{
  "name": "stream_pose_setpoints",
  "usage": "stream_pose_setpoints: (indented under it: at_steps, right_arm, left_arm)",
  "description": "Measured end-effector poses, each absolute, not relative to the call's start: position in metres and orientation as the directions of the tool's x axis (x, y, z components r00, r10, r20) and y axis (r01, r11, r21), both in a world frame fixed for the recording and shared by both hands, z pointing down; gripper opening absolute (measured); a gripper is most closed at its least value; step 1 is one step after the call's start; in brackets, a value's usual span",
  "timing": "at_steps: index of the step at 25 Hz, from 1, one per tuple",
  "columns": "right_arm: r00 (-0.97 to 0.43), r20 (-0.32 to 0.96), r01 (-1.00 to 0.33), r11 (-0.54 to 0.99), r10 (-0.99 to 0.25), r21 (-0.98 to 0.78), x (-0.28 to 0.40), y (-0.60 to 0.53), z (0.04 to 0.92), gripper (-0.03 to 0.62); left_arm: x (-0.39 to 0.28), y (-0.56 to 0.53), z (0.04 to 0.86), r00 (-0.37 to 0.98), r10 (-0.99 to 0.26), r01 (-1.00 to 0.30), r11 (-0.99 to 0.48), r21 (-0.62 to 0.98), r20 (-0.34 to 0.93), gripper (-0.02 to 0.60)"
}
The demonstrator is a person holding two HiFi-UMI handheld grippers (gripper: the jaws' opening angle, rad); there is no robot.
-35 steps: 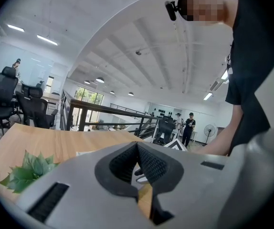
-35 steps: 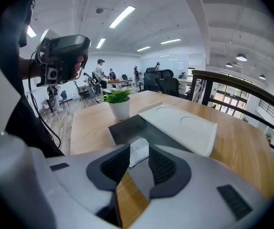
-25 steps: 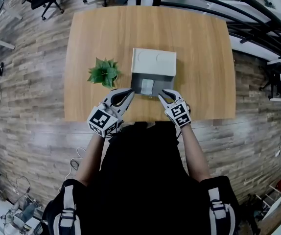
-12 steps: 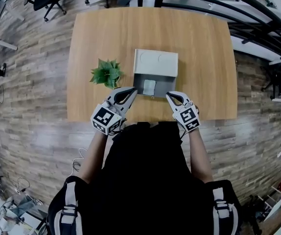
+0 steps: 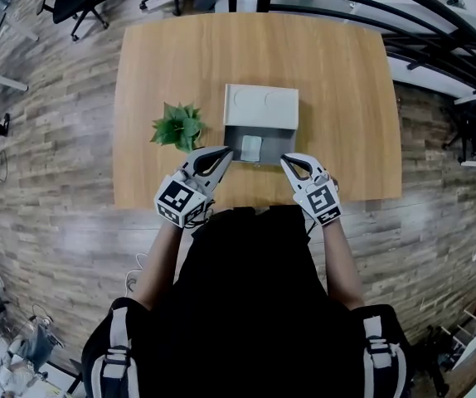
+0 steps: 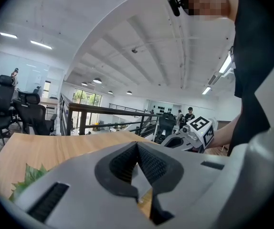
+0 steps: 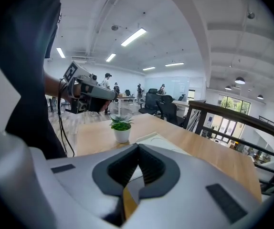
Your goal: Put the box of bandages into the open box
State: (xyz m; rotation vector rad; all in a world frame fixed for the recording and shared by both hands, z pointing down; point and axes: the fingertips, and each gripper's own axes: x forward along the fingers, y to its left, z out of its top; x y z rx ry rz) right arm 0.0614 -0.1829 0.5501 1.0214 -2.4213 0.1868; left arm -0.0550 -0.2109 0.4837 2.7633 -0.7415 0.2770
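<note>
Head view: at the surface's near edge, the left gripper [image 5: 224,153] and right gripper [image 5: 286,159] both have their jaws pressed together, holding nothing. Just beyond them, the box of bandages [image 5: 250,147] lies inside the open box [image 5: 269,148], mid-surface. It looks like light, crushable card, best pinched gently across its long sides.

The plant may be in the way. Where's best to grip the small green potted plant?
Probably the round white pot, from the side, jaws level: the green leaves spread over it from above, and it stands upright on the wooden table.
</note>
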Motion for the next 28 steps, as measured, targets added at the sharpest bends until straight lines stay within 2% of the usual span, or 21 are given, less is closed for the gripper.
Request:
stream_pose_setpoints:
  at_steps: [28]
  right_arm:
    - [-0.584,0.504,-0.719,0.694,-0.636,0.043,0.051,-0.184,0.55,0.026]
  left_arm:
    - [-0.051,-0.208,0.489,0.879,-0.397,-0.455,-0.864,0.217,0.263,0.023]
